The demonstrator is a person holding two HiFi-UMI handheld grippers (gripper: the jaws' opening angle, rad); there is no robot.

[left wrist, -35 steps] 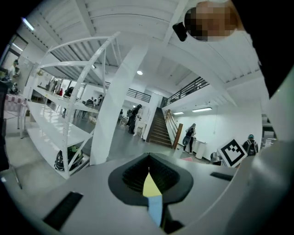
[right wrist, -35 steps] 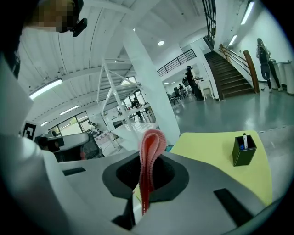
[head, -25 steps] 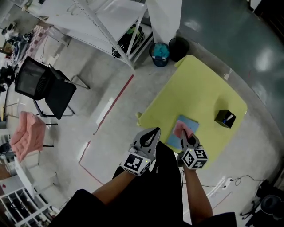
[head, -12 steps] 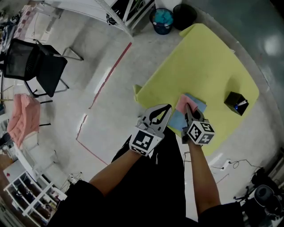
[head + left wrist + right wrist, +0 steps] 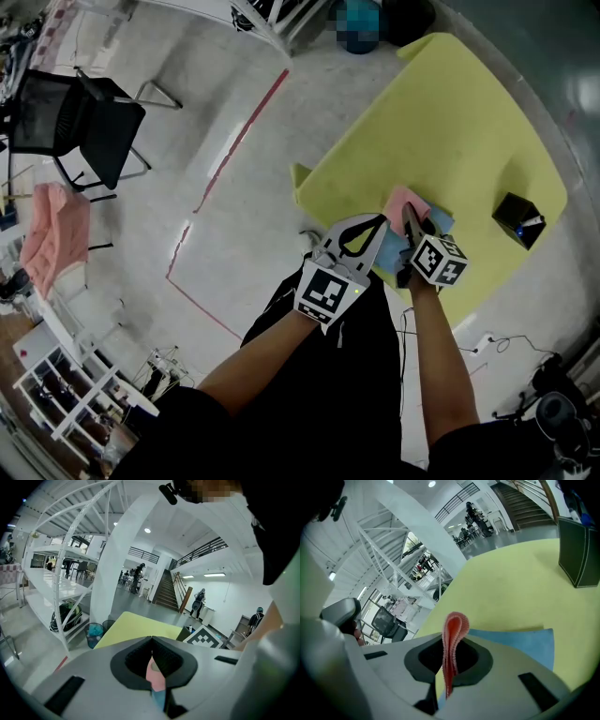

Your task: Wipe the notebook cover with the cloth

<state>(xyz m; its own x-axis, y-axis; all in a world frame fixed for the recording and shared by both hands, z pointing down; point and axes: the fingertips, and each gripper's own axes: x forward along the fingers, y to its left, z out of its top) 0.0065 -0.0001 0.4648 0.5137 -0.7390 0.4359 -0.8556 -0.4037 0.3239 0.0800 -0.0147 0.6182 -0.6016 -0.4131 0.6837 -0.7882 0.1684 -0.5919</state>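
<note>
A blue notebook (image 5: 439,223) lies near the front edge of the yellow table (image 5: 469,122). My right gripper (image 5: 409,212) is shut on a pink cloth (image 5: 401,200) and holds it over the notebook. In the right gripper view the cloth (image 5: 453,624) sticks up as a fold above the right gripper (image 5: 449,641), with the notebook (image 5: 525,641) just beyond. My left gripper (image 5: 379,221) is shut with nothing in it, by the notebook's near left side. In the left gripper view the left gripper (image 5: 151,640) shows a bit of pink and blue past its jaws.
A black box (image 5: 520,220) stands on the table's right side, also visible as the black box (image 5: 579,550) in the right gripper view. On the floor are a black chair (image 5: 84,122), a red tape line (image 5: 234,159) and a white rack (image 5: 262,11).
The head view has shifted, so the table sits further right. Both grippers have edged up toward the notebook. The right gripper keeps its hold on the cloth.
</note>
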